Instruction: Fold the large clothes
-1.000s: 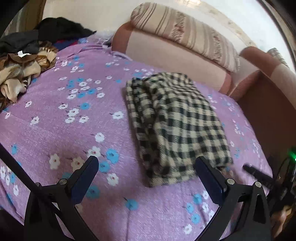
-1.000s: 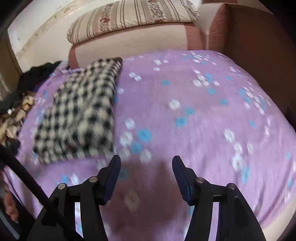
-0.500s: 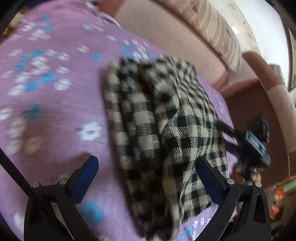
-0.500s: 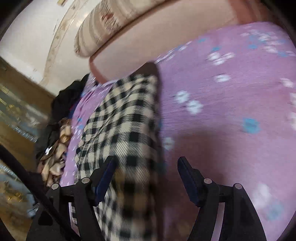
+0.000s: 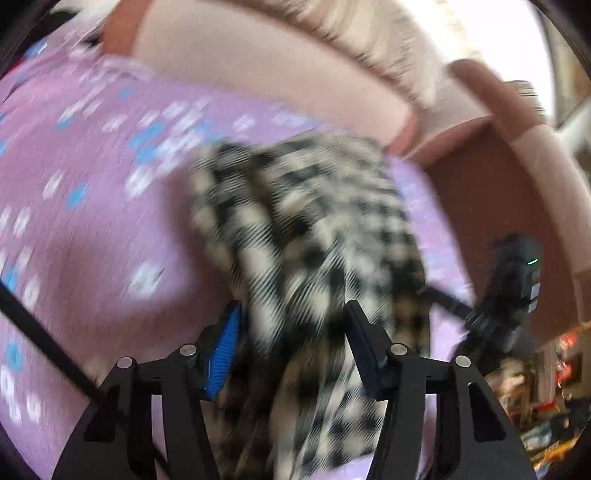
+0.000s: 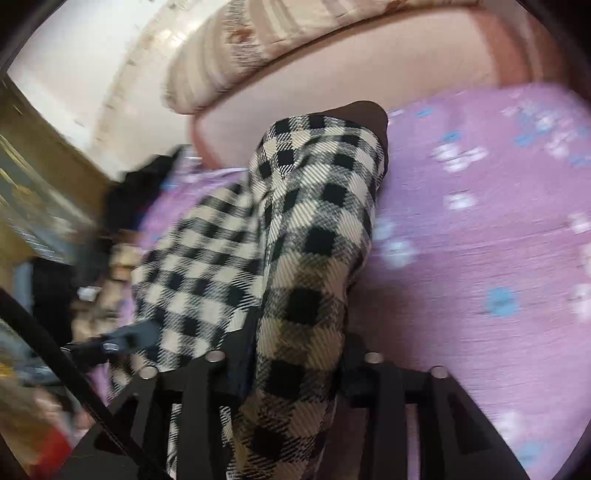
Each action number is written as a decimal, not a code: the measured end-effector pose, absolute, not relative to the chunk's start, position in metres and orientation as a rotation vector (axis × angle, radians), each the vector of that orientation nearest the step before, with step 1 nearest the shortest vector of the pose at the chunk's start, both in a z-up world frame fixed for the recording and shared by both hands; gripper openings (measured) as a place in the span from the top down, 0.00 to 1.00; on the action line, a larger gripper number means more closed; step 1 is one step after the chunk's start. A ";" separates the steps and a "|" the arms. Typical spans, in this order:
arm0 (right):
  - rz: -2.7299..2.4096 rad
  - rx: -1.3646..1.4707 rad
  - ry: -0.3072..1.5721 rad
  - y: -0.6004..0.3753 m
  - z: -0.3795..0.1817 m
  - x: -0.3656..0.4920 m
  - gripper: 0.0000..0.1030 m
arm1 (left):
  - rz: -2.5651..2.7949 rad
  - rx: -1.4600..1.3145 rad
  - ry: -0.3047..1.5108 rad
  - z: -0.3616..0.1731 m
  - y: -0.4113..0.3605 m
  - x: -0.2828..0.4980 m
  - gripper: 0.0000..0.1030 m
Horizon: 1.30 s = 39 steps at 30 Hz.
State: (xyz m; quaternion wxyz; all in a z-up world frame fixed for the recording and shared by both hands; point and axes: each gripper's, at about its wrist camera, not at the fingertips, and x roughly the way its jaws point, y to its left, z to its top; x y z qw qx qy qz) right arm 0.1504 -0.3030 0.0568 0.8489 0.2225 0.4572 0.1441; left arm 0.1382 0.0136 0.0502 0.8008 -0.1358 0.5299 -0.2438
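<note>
Bedspread (image 5: 92, 258), lilac with white and blue flowers, fills the left of the left wrist view; that view is heavily blurred. Right of it the checked garment (image 5: 314, 229), black and cream, folded into a thick bundle, lies on the bedspread and runs from mid-frame down to the bottom edge. Its near end is bunched between the jaws of the left gripper (image 5: 291, 343). Those jaws have just been closing and now stand about half open, with the blue-padded left finger (image 5: 225, 354) against the cloth on one side and the dark right finger on the other; the blur does not allow a firmer statement on how hard they press. Behind the garment, a pink sofa back (image 5: 258, 74) carries a striped cushion (image 5: 369, 33). At the far right, the other gripper's black body with a green light is seen beside the garment's edge.

In the right wrist view, dark clothes (image 6: 144, 184) are piled at the far left edge of the bed. The same garment (image 6: 303, 229) rises in a lifted fold at centre, its far end near the sofa back (image 6: 332, 96). The right gripper (image 6: 299, 354) has just been closing; its jaws are drawn in on the near end of the fold, cloth filling the gap and hiding the pads. Bedspread (image 6: 480, 240) lies bare to the right.
</note>
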 end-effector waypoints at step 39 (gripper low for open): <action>0.291 0.268 1.052 -0.213 0.066 -0.033 0.59 | -0.140 -0.153 0.548 0.140 0.077 -0.104 0.00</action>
